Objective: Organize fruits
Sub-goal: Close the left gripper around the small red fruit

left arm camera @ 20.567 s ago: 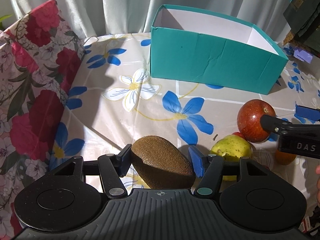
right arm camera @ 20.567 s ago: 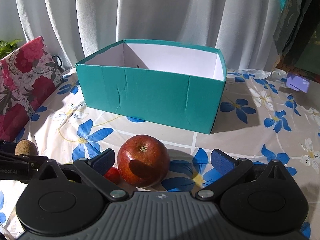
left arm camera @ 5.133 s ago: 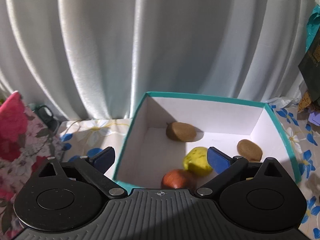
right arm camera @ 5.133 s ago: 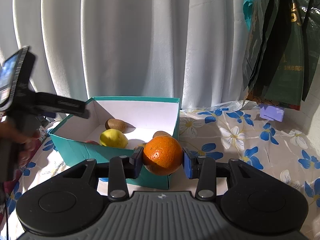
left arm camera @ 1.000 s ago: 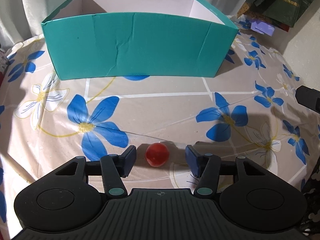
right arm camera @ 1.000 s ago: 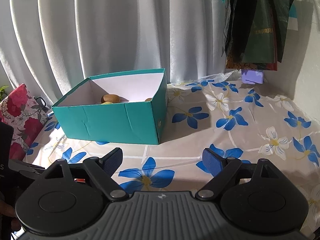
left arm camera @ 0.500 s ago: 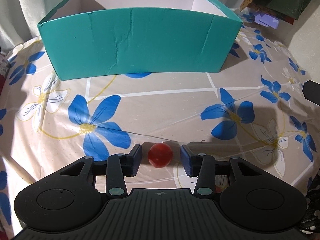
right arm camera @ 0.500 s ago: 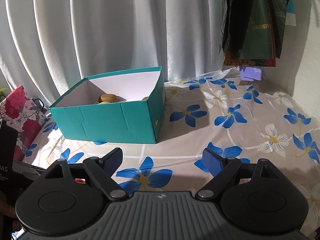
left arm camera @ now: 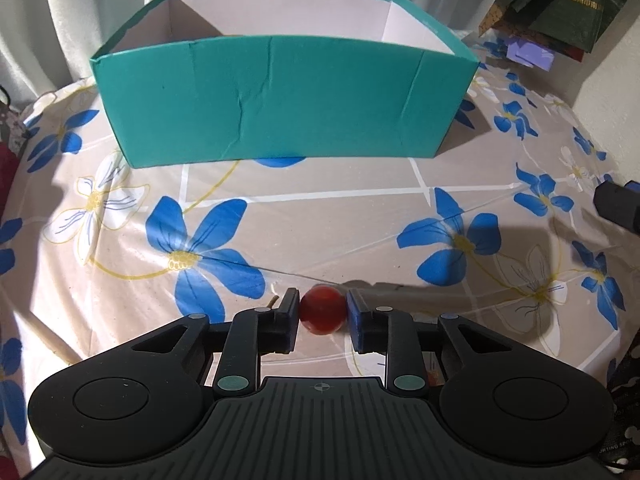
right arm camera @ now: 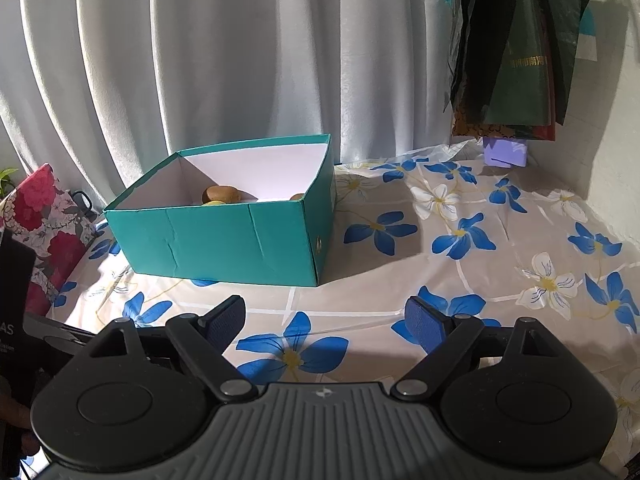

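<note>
Left gripper (left arm camera: 322, 314) closed on a small red fruit (left arm camera: 322, 315), both pads pressing its sides, low over the tablecloth (left arm camera: 320, 224). Whether the fruit touches the cloth or is just lifted: cannot tell. Right gripper (right arm camera: 325, 326) spread wide, nothing between its blue pads, hanging above the cloth well back from the box.

Tablecloth beige, printed with blue and white flowers, partly sunlit, partly in shadow. Teal box (left arm camera: 280, 104) standing on it, open-topped, white inside, well beyond the left gripper and straight ahead of it. Seen from the right wrist view, the same teal box (right arm camera: 224, 236) with a brown kiwi (right arm camera: 220, 193) inside near the back wall, a sliver of yellow fruit (right arm camera: 212, 202) below it, and another brown fruit (right arm camera: 298, 197) just showing at the right wall. White curtain (right arm camera: 200, 60) behind the table. Dark green bags (right arm camera: 516, 44) hanging at the right, a small lilac box (right arm camera: 504, 152) beneath them. Floral red cushion (right arm camera: 40, 220) at the far left.

Red fruit between the left gripper's fingertips, on the near side of the box, outside it.
</note>
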### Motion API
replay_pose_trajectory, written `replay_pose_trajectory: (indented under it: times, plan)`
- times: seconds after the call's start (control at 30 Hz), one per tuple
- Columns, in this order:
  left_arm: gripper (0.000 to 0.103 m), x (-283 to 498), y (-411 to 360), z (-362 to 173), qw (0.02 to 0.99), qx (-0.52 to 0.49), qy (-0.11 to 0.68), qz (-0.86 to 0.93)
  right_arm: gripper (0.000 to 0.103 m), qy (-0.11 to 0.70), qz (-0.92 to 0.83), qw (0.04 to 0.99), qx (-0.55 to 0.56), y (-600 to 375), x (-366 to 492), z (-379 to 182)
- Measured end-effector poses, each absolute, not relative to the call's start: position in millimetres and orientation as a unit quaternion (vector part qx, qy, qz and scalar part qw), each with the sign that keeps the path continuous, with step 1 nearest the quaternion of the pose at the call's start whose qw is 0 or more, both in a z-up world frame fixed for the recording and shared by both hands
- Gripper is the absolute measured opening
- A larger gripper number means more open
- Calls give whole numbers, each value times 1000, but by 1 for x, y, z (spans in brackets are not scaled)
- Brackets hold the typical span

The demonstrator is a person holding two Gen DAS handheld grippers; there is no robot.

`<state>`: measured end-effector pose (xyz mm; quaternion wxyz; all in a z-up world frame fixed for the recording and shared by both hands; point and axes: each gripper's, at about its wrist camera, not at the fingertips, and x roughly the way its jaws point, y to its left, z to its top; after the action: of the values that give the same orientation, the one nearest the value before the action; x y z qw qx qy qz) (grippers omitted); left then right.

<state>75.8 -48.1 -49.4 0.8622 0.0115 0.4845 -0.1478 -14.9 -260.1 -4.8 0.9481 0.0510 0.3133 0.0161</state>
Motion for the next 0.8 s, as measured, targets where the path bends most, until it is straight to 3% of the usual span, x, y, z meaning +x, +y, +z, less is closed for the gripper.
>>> replay_pose_trajectory:
  times: [0.63, 0.8]
  plan:
    - [28, 40, -29, -14, 888, -11, 438, -142, 87, 334, 42, 942, 6, -233, -48, -10]
    - [28, 30, -28, -10, 890, -13, 432, -145, 69, 360, 47, 932, -14, -233, -60, -20]
